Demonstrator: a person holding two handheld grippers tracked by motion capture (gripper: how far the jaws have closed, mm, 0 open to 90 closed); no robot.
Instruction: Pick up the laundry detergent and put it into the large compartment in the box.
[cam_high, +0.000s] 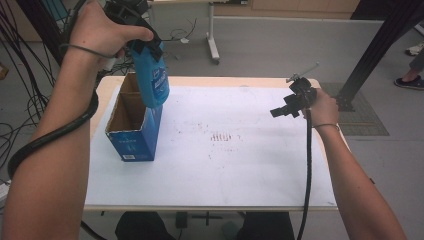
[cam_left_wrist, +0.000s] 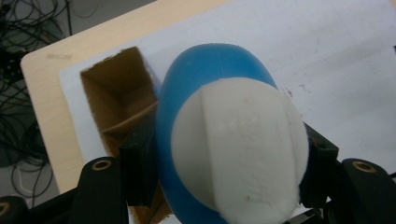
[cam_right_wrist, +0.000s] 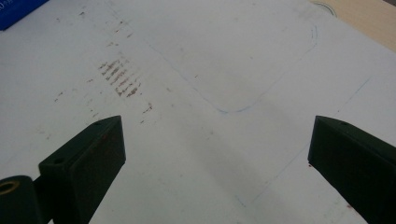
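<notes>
L gripper (cam_high: 146, 47) clamped on blue bottle (cam_high: 152, 80) above open box (cam_high: 134, 125), R gripper (cam_high: 287, 111) jaws wide apart, empty, well right of box

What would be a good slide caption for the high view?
Left hand-held gripper holds a blue bottle over an open cardboard box; right hand-held gripper waits open.

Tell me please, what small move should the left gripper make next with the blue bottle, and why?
Probably lower it straight down. The left gripper is shut on the blue bottle, which hangs cap-up with its base at the rim of the open cardboard box. The near compartment looks free, though the bottle may first need a slight shift toward it. The right gripper waits open, apart.
</notes>
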